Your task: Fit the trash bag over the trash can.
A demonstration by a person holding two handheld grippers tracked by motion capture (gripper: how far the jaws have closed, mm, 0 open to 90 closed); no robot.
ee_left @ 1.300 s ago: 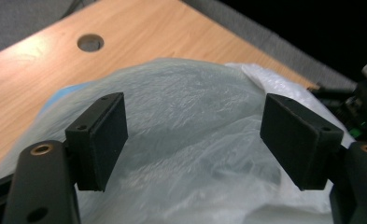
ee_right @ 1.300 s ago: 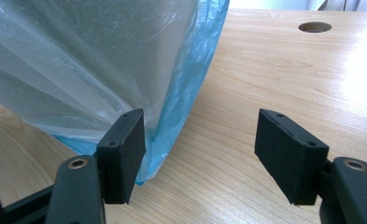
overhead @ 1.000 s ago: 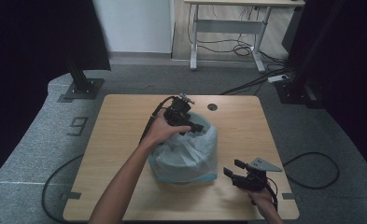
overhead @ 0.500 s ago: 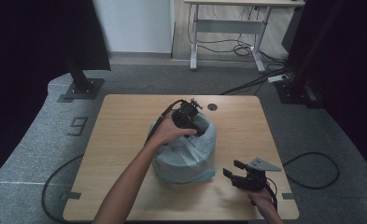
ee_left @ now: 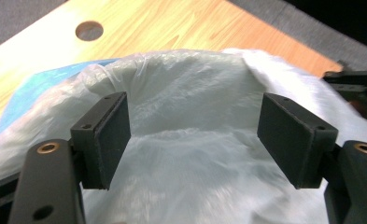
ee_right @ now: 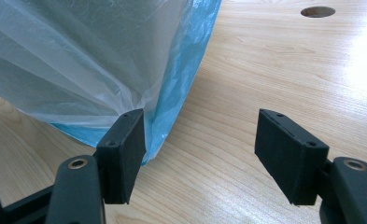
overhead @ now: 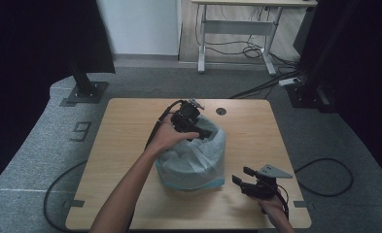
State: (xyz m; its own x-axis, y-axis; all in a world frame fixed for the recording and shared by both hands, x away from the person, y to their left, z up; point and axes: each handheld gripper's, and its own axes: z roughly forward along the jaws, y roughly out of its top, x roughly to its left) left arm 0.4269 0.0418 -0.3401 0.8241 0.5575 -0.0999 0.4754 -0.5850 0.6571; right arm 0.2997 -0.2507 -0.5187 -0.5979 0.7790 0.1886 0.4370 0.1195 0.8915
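Note:
A translucent white plastic bag (overhead: 193,158) with a blue bottom edge stands in the middle of the wooden table (overhead: 125,145). My left gripper (overhead: 204,133) hovers at the bag's far top rim, held by a hand reaching in from the lower left. In the left gripper view its jaws stand open (ee_left: 195,123) with the crinkled white bag (ee_left: 190,88) beneath and beyond them, the pads not pressing on it. My right gripper (overhead: 243,175) rests low by the bag's right front corner. Its jaws are open (ee_right: 200,135), and the left pad sits close to the bag's blue lower edge (ee_right: 181,70).
A round hole (overhead: 221,111) pierces the table behind the bag, also seen as the hole (ee_right: 317,11) in the right gripper view. Cables trail from both grippers over the table edges. Bare wood lies left and right of the bag. A stand base (overhead: 84,91) sits on the floor.
My left gripper has shifted a little to the right and nearer, over the bag's top rim, and the bag's upper part has been reshaped. The right gripper has not moved.

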